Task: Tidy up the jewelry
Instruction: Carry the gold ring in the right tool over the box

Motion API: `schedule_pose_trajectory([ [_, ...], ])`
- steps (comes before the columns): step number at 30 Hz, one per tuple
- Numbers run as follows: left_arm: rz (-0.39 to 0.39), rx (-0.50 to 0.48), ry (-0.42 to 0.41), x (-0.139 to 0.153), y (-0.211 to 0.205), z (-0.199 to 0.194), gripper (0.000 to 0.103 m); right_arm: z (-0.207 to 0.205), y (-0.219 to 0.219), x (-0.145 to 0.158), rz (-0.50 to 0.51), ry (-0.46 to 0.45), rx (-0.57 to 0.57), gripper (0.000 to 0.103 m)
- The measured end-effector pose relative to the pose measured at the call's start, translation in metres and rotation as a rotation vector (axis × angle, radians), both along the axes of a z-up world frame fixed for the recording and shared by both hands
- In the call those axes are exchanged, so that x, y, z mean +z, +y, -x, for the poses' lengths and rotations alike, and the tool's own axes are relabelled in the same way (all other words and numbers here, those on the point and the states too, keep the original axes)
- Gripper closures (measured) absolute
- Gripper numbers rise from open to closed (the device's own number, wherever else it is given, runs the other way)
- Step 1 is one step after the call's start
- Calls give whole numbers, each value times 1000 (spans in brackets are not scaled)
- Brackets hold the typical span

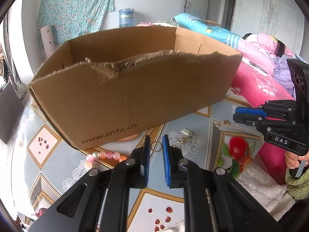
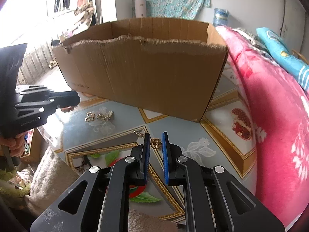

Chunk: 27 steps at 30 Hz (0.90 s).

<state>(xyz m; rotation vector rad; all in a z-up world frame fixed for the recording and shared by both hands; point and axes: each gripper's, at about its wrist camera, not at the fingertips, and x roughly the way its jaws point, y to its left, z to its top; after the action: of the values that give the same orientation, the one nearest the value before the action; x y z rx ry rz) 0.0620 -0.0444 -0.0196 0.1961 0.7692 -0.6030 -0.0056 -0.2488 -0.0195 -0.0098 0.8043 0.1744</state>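
Note:
In the left wrist view my left gripper (image 1: 156, 141) is shut on a thin metal ring (image 1: 156, 146), pinched between its blue pads just above the patterned table cover (image 1: 58, 154). A pink bead bracelet (image 1: 105, 155) lies to its left, by the cardboard box (image 1: 135, 89). In the right wrist view my right gripper (image 2: 155, 138) is shut on a small round gold charm (image 2: 156, 143), with a short gold chain (image 2: 138, 133) beside its left finger. Loose silver and gold pieces (image 2: 102, 116) lie on the table between the grippers. The box (image 2: 144, 73) stands open-topped behind.
A pink flowered blanket (image 2: 280, 116) is heaped along the table's right side. The right gripper (image 1: 237, 114) shows at the right edge of the left wrist view, and the left gripper (image 2: 77, 98) at the left edge of the right wrist view. More small pieces (image 1: 185, 135) lie near the box.

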Motion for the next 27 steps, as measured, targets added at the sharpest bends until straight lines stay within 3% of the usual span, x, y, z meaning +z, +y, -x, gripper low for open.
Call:
schedule_pose_trajectory([
  [9,77,-17,-89,42,0,21,91,15,-3,50,-110,-129,18,93],
  [13,160,-32,-123,68,-2,19,91,-7,-7,68,-158,-168,17,93],
  [16,170,-40,-148,84,-8,8,91,-29,-11,82,-199,-172,13,93],
  [22,154,-7,-86,97,-27,-47,91,-83,-19,86,-236,-116,-8,93],
  [27,131,26,-10,90,-43,-96,91,-124,-18,75,-189,-44,-26,93],
])
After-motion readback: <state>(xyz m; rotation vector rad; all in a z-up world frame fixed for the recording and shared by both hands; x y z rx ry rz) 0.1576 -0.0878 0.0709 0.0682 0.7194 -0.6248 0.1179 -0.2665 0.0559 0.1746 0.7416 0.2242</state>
